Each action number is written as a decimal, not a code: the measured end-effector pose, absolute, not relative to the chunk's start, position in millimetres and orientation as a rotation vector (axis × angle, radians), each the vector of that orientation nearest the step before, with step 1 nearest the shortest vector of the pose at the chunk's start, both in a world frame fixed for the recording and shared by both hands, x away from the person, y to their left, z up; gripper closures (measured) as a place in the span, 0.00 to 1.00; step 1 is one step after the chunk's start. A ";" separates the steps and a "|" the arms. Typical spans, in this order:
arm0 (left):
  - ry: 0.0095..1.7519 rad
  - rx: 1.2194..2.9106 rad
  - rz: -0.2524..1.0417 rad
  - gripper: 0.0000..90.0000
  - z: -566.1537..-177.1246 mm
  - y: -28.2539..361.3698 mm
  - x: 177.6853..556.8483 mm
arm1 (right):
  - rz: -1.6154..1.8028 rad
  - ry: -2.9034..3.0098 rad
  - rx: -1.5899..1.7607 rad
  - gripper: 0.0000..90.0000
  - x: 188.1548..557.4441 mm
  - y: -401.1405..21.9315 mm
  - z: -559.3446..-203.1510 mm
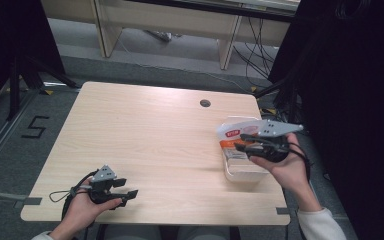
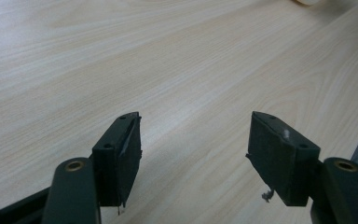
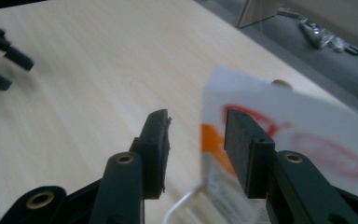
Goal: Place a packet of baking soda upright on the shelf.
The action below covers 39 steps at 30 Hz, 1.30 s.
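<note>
A clear plastic tray with a white film lid printed in orange and red (image 1: 232, 134) lies near the table's right edge, its lid partly lifted. My right gripper (image 1: 240, 143) hovers over it, held in a hand. In the right gripper view the lid (image 3: 307, 121) stands close behind the right gripper (image 3: 196, 135); its left edge falls in the gap between the jaws, and the pads do not press on it. My left gripper (image 1: 129, 187) rests at the table's front left, open, with bare wood between the jaws of the left gripper (image 2: 193, 140).
The light wooden table (image 1: 155, 130) has a round cable hole (image 1: 205, 103) at the back right. Beyond it stand desk legs and loose cables (image 1: 252, 55). Dark drapes (image 1: 360, 100) flank the right side. A "5" is marked on the floor (image 1: 35, 127).
</note>
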<state>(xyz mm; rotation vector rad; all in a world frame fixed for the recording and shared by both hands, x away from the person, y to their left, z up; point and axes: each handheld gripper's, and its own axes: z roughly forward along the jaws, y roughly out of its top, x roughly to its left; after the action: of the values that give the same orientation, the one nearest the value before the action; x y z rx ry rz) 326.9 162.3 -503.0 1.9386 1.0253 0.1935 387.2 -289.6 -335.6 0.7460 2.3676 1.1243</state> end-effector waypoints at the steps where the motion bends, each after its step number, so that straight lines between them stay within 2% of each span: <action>1: 1.024 1.940 0.193 0.38 -503.1 162.3 327.0 | 1.124 2.390 0.738 0.67 384.1 -286.2 -340.4; 11: 1.023 1.955 0.201 0.38 -502.8 162.9 326.8 | 1.060 2.559 0.715 0.67 365.1 -256.7 -389.3; 26: 1.022 1.947 0.206 0.38 -502.8 162.7 326.4 | 1.063 2.689 0.691 0.67 352.4 -232.0 -440.3; 39: 0.988 1.938 0.187 0.37 -501.6 162.2 326.1 | 1.105 2.703 0.702 0.64 339.4 -227.8 -463.3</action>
<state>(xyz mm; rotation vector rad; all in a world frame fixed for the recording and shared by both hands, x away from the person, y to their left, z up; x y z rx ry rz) 326.1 162.2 -501.6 1.9379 0.9880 0.1870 339.4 -227.8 -463.3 0.7016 2.7032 1.1050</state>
